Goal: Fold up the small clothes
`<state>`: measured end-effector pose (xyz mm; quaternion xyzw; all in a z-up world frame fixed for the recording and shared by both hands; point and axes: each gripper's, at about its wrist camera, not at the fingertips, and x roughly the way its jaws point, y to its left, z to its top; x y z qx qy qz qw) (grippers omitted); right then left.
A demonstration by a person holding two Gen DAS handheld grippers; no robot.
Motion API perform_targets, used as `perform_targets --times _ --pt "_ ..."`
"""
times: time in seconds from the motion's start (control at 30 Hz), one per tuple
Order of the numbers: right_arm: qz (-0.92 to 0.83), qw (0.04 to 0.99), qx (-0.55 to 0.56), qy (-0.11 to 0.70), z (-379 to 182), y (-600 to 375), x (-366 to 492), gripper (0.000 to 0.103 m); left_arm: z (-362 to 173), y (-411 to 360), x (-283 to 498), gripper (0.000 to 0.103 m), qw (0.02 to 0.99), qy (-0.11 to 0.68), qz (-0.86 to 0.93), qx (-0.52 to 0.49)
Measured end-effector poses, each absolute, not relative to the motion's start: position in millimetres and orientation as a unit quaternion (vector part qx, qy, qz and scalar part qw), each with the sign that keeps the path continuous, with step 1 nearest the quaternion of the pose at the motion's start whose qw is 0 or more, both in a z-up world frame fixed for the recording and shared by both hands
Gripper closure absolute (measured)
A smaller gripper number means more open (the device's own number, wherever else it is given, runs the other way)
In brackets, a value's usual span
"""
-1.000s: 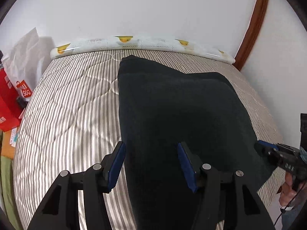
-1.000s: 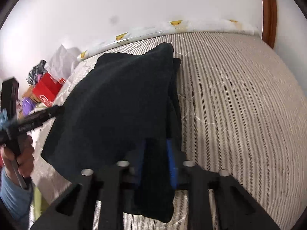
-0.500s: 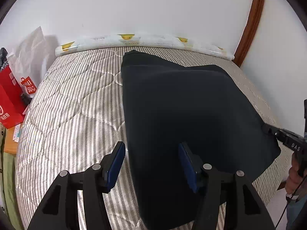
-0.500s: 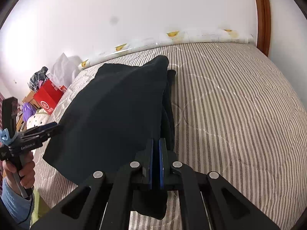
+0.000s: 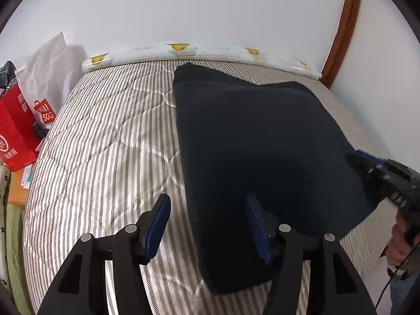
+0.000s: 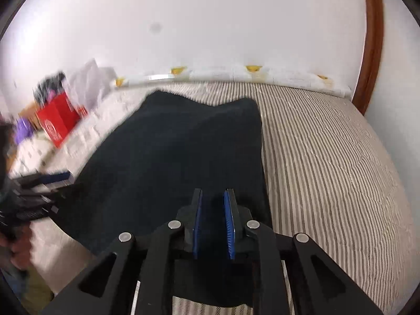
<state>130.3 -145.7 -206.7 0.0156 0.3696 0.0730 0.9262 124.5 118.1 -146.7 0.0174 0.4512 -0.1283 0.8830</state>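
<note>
A dark, nearly black garment (image 5: 257, 141) lies spread on the striped mattress (image 5: 105, 141); it also shows in the right wrist view (image 6: 178, 157). My left gripper (image 5: 207, 225) is open, with its jaws either side of the garment's near left edge. My right gripper (image 6: 214, 218) hangs over the garment's near right corner, its blue pads a narrow gap apart with nothing pinched between them. The right gripper also appears at the garment's right edge in the left wrist view (image 5: 378, 168). The left gripper shows blurred at the left of the right wrist view (image 6: 44, 181).
A white bolster with yellow prints (image 5: 199, 52) runs along the wall at the far end of the mattress. Red shopping bags (image 5: 18, 134) and a white plastic bag (image 5: 52, 68) stand left of the bed. A brown wooden frame (image 5: 341, 26) rises at the right.
My right gripper was shut on the garment's corner; its jaws have now parted a little and let the cloth go. The garment has settled flatter. The right wrist view has swung and blurred.
</note>
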Motion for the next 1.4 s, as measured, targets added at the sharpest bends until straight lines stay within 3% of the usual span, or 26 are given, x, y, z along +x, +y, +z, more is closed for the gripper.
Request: perform_targets --times 0.17,0.67,1.0,1.23,1.3,1.4 --pt "0.043 0.929 -0.037 0.365 -231 -140 115 0.087 -147 123 112 0.045 0.885 0.449 -0.126 0.009" --pt "0.054 0.926 -0.007 0.372 -218 -162 93 0.086 -140 123 91 0.044 0.889 0.439 -0.127 0.014" --pt "0.046 0.933 0.020 0.357 -187 -163 167 0.082 -139 118 162 0.044 0.888 0.443 -0.124 -0.010" --pt "0.029 0.918 0.000 0.396 -213 -154 215 0.082 -156 114 198 0.040 0.882 0.453 -0.130 -0.016" --pt "0.021 0.914 0.009 0.405 -222 -160 222 0.075 -159 116 204 0.035 0.881 0.454 -0.133 -0.020" --pt "0.019 0.913 0.041 0.407 -229 -173 223 0.073 -160 117 208 0.035 0.881 0.453 -0.135 -0.023"
